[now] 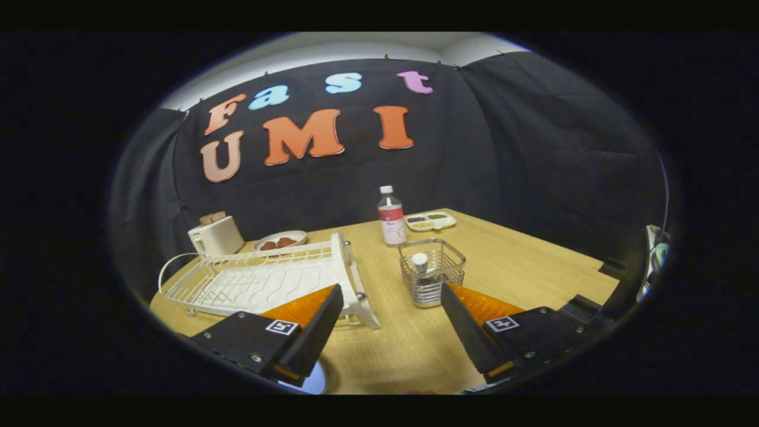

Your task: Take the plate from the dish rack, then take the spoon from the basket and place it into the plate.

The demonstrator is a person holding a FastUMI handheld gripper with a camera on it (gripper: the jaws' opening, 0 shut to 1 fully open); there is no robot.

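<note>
Nearest the camera, the gripper (391,320) hangs above the table with its two fingers spread wide and nothing between them. Just under the left finger peeks a rounded pale-blue edge, probably the plate (313,381) already lying on the light wooden table (533,267); too little of it shows to be sure. The white wire dish rack (261,279) just beyond the left finger holds no plate that I can make out.

That makes the spoon the step in hand, by my reading. The small square wire basket (431,271) stands just ahead of the right finger, and out of it rises a white rounded knob, likely the spoon's handle end (420,259), upright or nearly so.

To do it well, bring the open fingers down over the basket so the handle sits midway between them, above the wire rim, then close on the handle alone. Catching the rim would drag the light basket along. Lift straight up until the bowl clears the wires before swinging back toward the plate.

Farther off stand a clear plastic bottle (391,216), a white divided tray (430,220), a white toaster (216,235) and a dish of brown food (280,241), all well apart from the work.
</note>
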